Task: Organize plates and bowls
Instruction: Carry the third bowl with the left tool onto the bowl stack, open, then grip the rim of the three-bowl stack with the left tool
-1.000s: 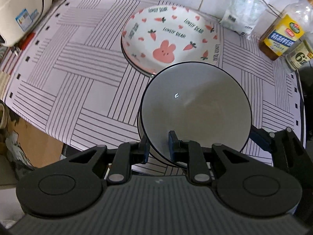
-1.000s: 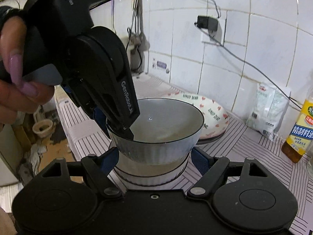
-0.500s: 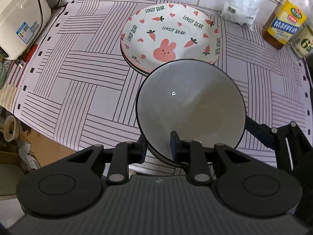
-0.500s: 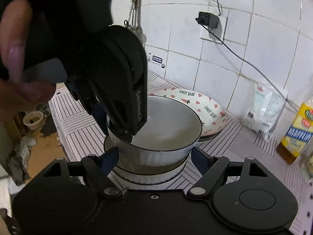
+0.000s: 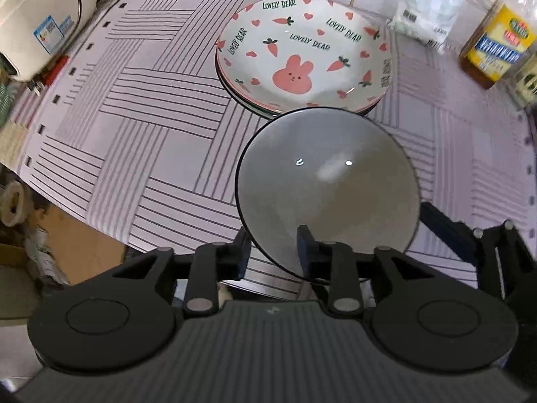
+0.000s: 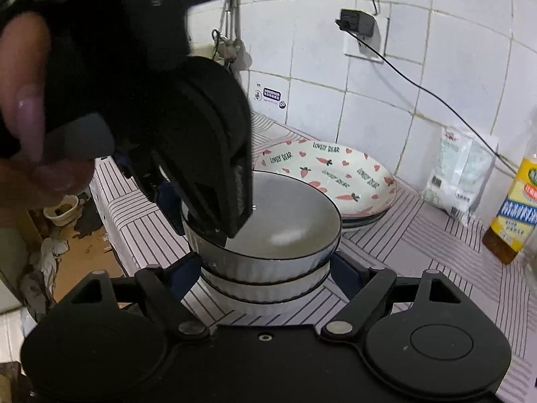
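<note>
bowls first: a grey-glazed ceramic bowl with a dark rim and ribbed white outside (image 6: 268, 231) sits nested in a matching ribbed white bowl (image 6: 265, 288) near the front edge of the striped pink-and-white counter mat (image 5: 141, 127), so the pair takes one footprint instead of two. the left gripper (image 5: 273, 252) straddles the upper bowl's near rim from above, one finger inside and one outside; its jaws have just been opening, and the outer finger now stands clear of the wall, which reads as a release after seating the bowl (the inner pad's contact i cannot tell). the right gripper (image 6: 265, 272) is spread wide on either side of the stack at the lower bowl's level, pads near the walls but apparently not pressing, likely there to steady the base. just behind the stack, touching or nearly so, lies a stack of shallow white plates printed with a pink rabbit and carrots (image 5: 302, 53), plates kept apart from bowls. against the tiled wall stand a white plastic pouch (image 6: 459, 171) and a yellow-labelled oil bottle (image 6: 513, 208), well clear. a cream appliance (image 5: 37, 16) sits at the far left corner.
</note>
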